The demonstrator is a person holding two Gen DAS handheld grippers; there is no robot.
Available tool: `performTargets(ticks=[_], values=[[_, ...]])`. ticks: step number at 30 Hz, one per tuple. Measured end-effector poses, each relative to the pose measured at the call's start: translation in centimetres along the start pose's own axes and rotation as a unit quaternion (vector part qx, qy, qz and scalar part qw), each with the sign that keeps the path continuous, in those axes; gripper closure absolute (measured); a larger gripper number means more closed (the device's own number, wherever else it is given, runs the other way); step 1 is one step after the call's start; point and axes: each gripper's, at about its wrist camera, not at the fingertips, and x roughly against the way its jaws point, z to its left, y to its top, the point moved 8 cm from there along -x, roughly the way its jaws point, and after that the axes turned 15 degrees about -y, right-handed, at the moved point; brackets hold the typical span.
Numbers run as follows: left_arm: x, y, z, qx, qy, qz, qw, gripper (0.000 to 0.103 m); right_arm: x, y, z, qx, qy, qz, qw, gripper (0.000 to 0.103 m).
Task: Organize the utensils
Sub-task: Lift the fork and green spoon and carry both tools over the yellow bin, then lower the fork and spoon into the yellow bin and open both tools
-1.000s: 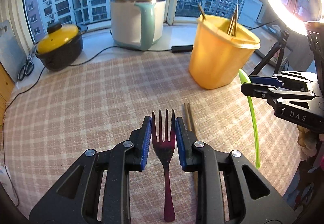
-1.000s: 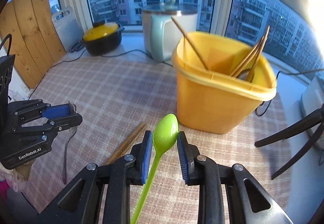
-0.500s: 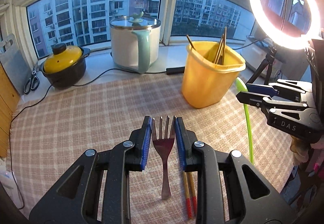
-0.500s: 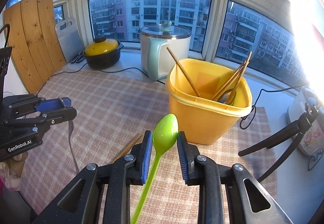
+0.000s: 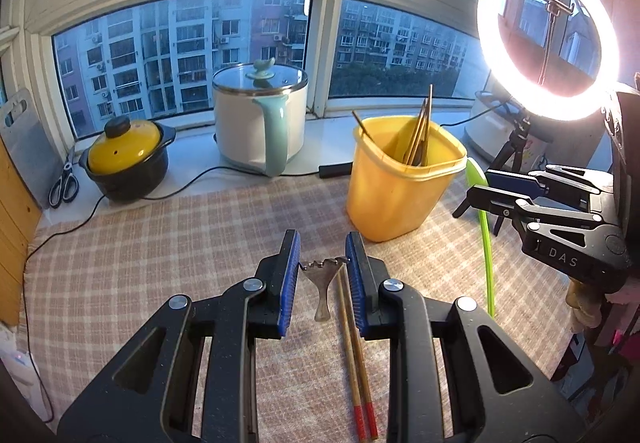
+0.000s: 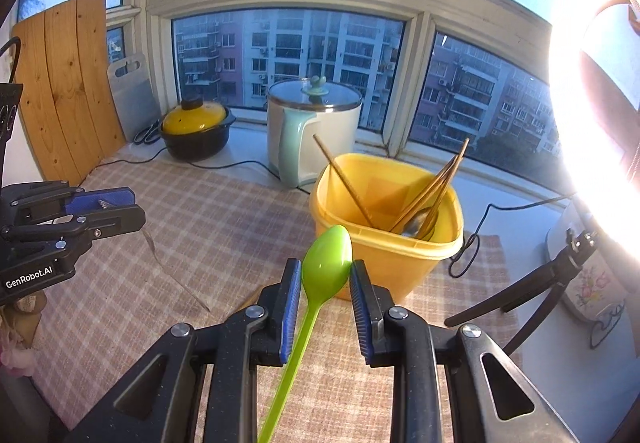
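Observation:
My left gripper (image 5: 322, 263) is shut on a metal fork (image 5: 322, 285), held high above the checked cloth, handle hanging down. My right gripper (image 6: 325, 275) is shut on a green plastic spoon (image 6: 326, 263), bowl up, handle trailing down. The spoon also shows in the left wrist view (image 5: 484, 235), held by the right gripper (image 5: 516, 191). The yellow utensil bin (image 6: 384, 239) stands just beyond the spoon and holds chopsticks and a metal spoon; it also shows in the left wrist view (image 5: 396, 195). A pair of chopsticks (image 5: 354, 355) lies on the cloth below the left gripper.
On the windowsill stand a white electric pot (image 5: 260, 123), a yellow-lidded black pot (image 5: 126, 159) and scissors (image 5: 64, 183). A ring light (image 5: 548, 39) on a tripod stands at the right. A wooden board (image 6: 64, 83) leans at the left. Cables cross the cloth's far edge.
Both grippers have risen higher above the table with their utensils. The fork now hangs steeply, only its head showing between the left fingers.

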Motion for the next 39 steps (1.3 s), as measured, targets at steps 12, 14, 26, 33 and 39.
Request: performTargets(ticks=[12,14,26,33,39], values=[[0.2,4.0,-2.1,-0.021,-0.025,-0.025,0.9991,0.081,1.3,3.2,-3.4,-0.02,-0.04,-0.046,0.998,0.079],[0.3,4.9,-2.5,-0.024,-0.031,-0.031,0.9987,0.081,1.5,3.9,-4.0,-0.02,-0.048,-0.054,0.997,0.079],[0.9,10.6,-5.0,-0.052,-0.046,-0.07,0.9951,0.081,1.7,8.9,-6.7,-0.011,-0.099,-0.114,0.988,0.079],[0.5,13.1,-6.0,-0.06,-0.053,-0.084,0.9933,0.081,1.3,11.0,-7.1,-0.003,-0.118,-0.14,0.983,0.079],[0.1,15.1,-6.2,-0.056,-0.058,-0.096,0.9921,0.081,0.6,12.1,-7.2,-0.006,-0.13,-0.153,0.98,0.079]])
